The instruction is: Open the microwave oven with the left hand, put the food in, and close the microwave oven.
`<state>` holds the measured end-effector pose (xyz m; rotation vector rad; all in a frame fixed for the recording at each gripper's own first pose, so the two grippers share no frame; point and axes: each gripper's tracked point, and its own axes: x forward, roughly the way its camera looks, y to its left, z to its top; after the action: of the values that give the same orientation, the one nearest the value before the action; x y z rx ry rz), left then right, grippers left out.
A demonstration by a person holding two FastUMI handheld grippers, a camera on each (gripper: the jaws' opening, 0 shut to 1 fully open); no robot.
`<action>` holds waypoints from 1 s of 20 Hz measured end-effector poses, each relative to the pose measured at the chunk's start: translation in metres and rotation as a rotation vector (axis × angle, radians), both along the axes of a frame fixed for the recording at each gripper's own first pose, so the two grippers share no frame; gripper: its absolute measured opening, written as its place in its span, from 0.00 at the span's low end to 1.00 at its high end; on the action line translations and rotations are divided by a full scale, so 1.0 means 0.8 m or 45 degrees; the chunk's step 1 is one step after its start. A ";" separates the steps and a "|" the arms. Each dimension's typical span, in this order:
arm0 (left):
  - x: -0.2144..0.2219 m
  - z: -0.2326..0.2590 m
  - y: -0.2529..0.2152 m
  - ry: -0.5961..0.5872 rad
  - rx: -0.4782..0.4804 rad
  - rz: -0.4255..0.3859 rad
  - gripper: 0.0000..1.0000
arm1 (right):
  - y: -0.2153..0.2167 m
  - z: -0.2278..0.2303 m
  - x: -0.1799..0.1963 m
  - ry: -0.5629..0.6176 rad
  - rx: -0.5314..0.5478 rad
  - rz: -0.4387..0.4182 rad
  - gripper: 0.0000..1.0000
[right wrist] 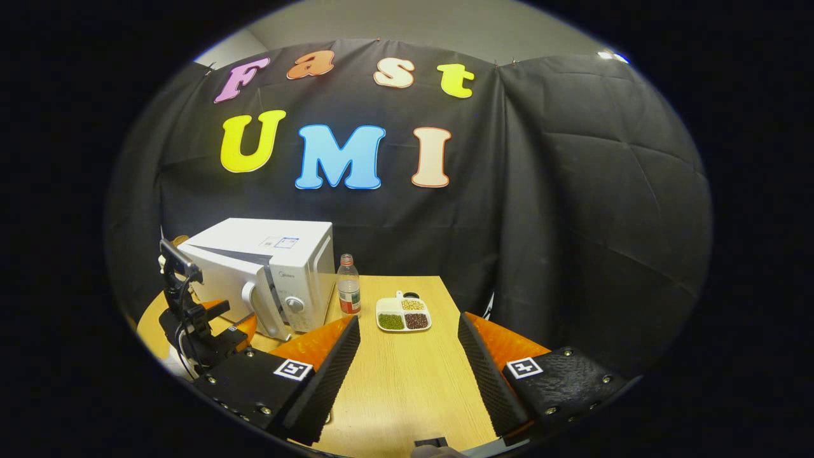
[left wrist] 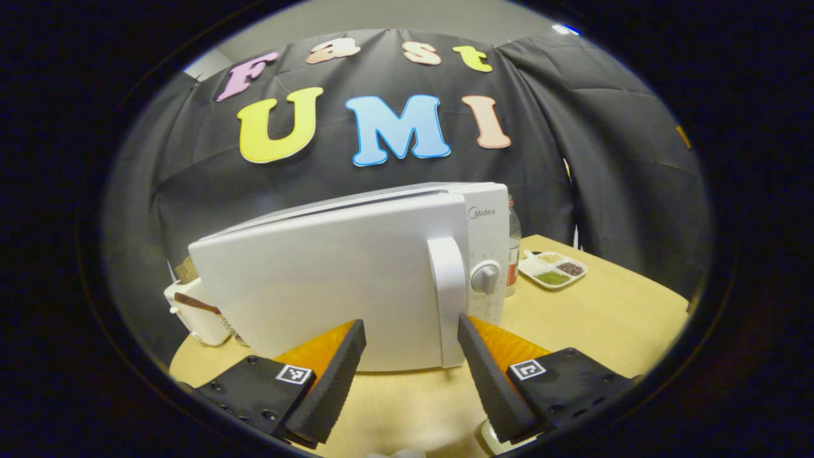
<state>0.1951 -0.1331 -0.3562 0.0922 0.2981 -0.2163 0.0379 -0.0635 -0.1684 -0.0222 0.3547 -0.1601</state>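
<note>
The white microwave oven (left wrist: 356, 273) stands toward the left end of the wooden surface (left wrist: 591, 318), and its door (left wrist: 318, 286) hangs partly swung out, the tall handle (left wrist: 448, 299) on its free edge and the round knob (left wrist: 485, 278) of the control panel just beyond. Seen from the left gripper view, the left gripper (left wrist: 412, 356) sits close in front of that door with its jaws spread apart, grasping nothing, the handle standing just past the gap. The right gripper view takes in the whole oven (right wrist: 267, 273) from farther back, with the door ajar, and the left gripper's body (right wrist: 191, 324) in front of it, partly covering the door's lower corner. There the right gripper (right wrist: 409, 356) is held over bare wood, well away from the oven, its jaws also released and empty. A clear bottle (right wrist: 348, 286) with a red label stands just beside the oven's right side, and a small white divided dish (right wrist: 403, 315) of green, yellow and dark grains lies near the bottle. A whitish object (left wrist: 194, 312) peeks out left of the door; I cannot tell what it is.
</note>
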 end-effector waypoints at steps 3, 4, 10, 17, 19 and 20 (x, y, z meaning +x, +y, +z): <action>0.021 -0.008 0.007 0.013 0.012 0.090 0.94 | 0.003 -0.007 0.001 0.022 -0.004 0.012 0.95; 0.025 -0.011 0.007 0.028 -0.014 0.113 1.00 | 0.005 -0.008 0.000 0.027 0.002 0.021 0.95; 0.033 -0.020 -0.003 0.036 -0.005 0.093 0.94 | 0.002 -0.010 0.002 0.030 -0.007 0.037 0.95; 0.029 -0.018 -0.016 0.046 0.000 0.089 0.99 | 0.017 -0.014 0.006 0.046 0.027 0.075 0.95; 0.041 -0.035 -0.012 0.059 0.020 0.102 0.95 | 0.026 -0.011 0.005 0.036 0.028 0.101 0.95; 0.037 -0.035 -0.007 0.056 0.043 0.104 0.96 | 0.029 -0.011 0.006 0.032 0.022 0.117 0.95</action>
<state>0.2244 -0.1388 -0.3838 0.1083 0.3483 -0.1322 0.0427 -0.0405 -0.1772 -0.0232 0.3792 -0.0655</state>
